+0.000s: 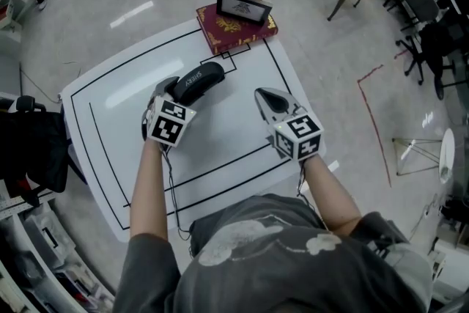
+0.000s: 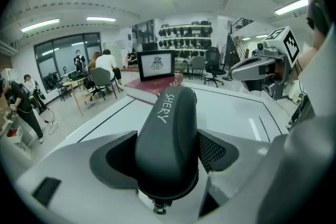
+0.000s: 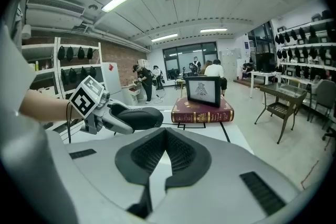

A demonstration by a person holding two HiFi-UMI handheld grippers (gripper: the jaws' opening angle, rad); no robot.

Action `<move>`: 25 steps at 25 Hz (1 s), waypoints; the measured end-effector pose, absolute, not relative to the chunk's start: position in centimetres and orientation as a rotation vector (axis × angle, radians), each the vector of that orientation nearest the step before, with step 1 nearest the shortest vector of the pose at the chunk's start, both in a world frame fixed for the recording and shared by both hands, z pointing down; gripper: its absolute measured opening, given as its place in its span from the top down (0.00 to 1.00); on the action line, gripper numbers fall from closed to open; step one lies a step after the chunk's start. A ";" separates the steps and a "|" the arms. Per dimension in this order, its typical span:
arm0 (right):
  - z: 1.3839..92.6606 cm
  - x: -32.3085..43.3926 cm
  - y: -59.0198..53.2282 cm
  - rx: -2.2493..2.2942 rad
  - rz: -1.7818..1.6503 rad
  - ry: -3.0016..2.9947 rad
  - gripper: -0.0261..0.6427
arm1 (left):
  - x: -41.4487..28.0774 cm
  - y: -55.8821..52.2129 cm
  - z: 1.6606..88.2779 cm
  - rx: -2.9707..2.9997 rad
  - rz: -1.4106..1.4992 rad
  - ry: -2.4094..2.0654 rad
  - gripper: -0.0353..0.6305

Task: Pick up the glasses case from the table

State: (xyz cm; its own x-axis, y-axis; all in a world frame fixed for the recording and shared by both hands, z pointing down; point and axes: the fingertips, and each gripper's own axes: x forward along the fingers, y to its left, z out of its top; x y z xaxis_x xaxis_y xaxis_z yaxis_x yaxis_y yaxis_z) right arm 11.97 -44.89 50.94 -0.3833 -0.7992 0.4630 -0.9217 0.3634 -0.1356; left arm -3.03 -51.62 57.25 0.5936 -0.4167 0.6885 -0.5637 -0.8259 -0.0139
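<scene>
The left gripper (image 2: 169,140) clamps the case (image 2: 168,113) at its near end, seemingly just off the table (image 1: 227,130); next comes a steady lift, right gripper (image 3: 165,136) closed, empty.

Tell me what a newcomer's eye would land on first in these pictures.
The black glasses case, clamped lengthwise in the left gripper over the middle of the white table, draws the eye first. Next comes the red book with gold trim at the table's far edge, with a framed picture standing on it. The right gripper is off to the right, shut and empty.
</scene>
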 end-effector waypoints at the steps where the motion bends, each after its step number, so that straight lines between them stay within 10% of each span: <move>1: 50.6 12.0 -44.7 1.519 0.534 -2.318 0.96 | -3.1 -51.4 56.7 2.619 1.032 -0.836 0.44; 25: 45.0 11.4 -33.9 1.413 0.399 -2.510 0.96 | -4.7 -35.7 48.7 2.563 0.762 -1.135 0.43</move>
State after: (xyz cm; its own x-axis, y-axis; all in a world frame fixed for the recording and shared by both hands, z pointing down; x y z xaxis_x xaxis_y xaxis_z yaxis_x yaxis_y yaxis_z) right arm 11.39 -33.86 45.01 -0.5071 -0.7955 0.3317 -0.8591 0.4972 -0.1211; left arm -4.67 -35.66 48.66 0.5632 -0.6185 0.5479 -0.7414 -0.6711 0.0045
